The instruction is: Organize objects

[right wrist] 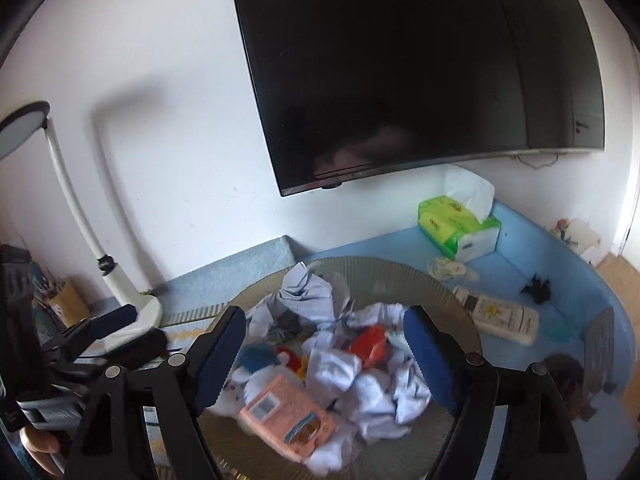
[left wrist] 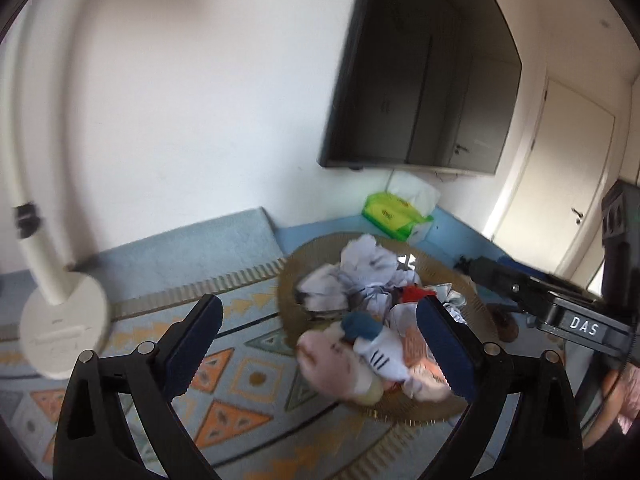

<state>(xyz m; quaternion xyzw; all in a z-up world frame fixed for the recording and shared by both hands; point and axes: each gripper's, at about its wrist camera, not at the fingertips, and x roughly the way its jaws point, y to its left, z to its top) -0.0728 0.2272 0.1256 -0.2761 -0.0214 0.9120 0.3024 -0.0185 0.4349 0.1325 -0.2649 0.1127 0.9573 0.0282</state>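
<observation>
While both tools hang above the bench with nothing between their pads, the work lies heaped in a round woven tray (right wrist: 400, 276). At far left stands a white desk lamp (left wrist: 60, 320), on a patterned mat (left wrist: 248, 380). The left tool (left wrist: 320, 344) is spread wide and empty, its pads framing the near side of the pile of crumpled white paper (left wrist: 368, 272), where a soft pink plush toy (left wrist: 332, 364) and a white sock with dark stripes (left wrist: 380, 356) lie. Paper, plush and sock look light and yielding, so a pinch on any raised fold should do. The right tool (right wrist: 324, 352) is likewise open and empty over the tray. Below it lies a pink boxy gadget (right wrist: 288, 412), which looks rigid and smooth, so I would take it across its narrow sides. A red item (right wrist: 370, 342) sits deeper in the paper. Further right are a green tissue pack (right wrist: 456, 224) and a white remote (right wrist: 496, 316).
</observation>
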